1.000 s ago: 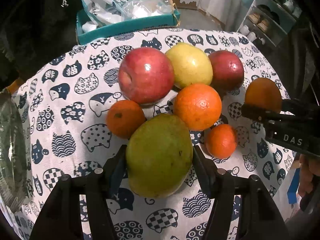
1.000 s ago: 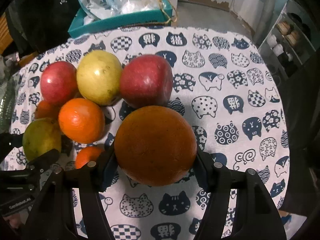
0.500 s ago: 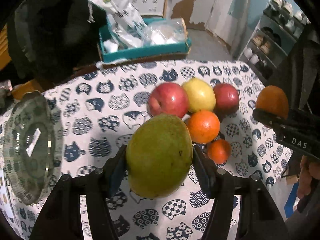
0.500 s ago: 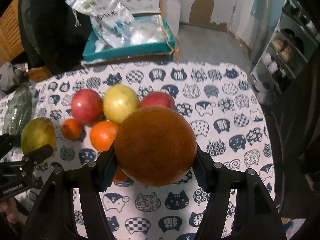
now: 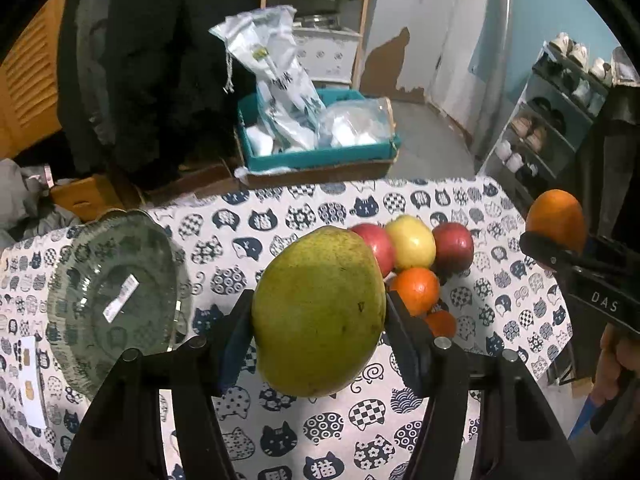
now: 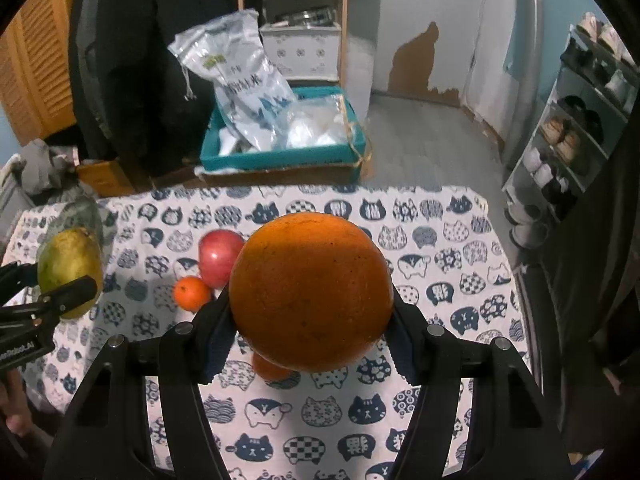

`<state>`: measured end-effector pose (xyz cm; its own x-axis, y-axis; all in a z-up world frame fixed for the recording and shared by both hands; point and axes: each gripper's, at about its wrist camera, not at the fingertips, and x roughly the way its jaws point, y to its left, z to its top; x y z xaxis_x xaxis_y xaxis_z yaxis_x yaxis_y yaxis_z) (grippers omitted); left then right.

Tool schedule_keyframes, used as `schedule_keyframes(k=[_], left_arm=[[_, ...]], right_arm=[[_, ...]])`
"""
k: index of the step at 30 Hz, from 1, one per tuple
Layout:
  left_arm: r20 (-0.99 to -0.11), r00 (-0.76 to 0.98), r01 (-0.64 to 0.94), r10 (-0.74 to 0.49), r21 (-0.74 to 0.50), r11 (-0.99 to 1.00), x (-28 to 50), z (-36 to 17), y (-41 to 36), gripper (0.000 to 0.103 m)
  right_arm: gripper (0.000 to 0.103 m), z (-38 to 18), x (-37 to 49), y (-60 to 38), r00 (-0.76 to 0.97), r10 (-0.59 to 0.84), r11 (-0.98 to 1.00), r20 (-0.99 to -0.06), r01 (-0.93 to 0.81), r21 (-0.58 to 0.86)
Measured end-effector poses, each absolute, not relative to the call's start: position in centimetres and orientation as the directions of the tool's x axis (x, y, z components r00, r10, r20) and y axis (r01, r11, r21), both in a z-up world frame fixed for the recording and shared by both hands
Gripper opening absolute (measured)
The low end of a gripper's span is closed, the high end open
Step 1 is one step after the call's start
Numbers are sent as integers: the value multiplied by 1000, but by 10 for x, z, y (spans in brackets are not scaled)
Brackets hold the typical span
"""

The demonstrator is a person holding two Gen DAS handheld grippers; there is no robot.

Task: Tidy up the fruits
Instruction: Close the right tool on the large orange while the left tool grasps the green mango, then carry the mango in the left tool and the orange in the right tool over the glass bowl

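Observation:
My left gripper [image 5: 318, 312] is shut on a green mango [image 5: 320, 312] and holds it well above the table. My right gripper [image 6: 310, 300] is shut on a large orange [image 6: 310, 292], also held high; it shows at the right of the left wrist view [image 5: 556, 220]. On the cat-print tablecloth [image 5: 240, 232] lie two red apples [image 5: 454, 246], a yellow apple [image 5: 412, 242] and small oranges [image 5: 416, 290]. A clear glass plate [image 5: 112, 296] sits at the left.
A teal box [image 5: 316, 156] with plastic bags stands behind the table's far edge. A shoe rack [image 5: 560, 120] is at the right. A white paper slip [image 5: 30, 380] lies by the plate.
Both grippers have risen and pulled back from the table with their fruit; the fruit pile now looks smaller and the glass plate has come into view.

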<state>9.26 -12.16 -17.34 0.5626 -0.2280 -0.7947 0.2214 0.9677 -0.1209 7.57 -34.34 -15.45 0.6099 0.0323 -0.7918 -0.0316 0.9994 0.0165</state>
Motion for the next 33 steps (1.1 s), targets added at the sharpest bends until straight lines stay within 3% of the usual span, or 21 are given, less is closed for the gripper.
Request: schedule_keyframes(k=[16, 33], left_arm=[[-724, 663, 163, -188, -106, 981, 74, -125, -71, 65], [-717, 691, 13, -87, -108, 994, 75, -123, 6, 65]], right_arm=[[65, -101, 64, -304, 693, 106, 993, -713, -111, 41], [65, -85, 87, -224, 690, 224, 965, -688, -255, 59]])
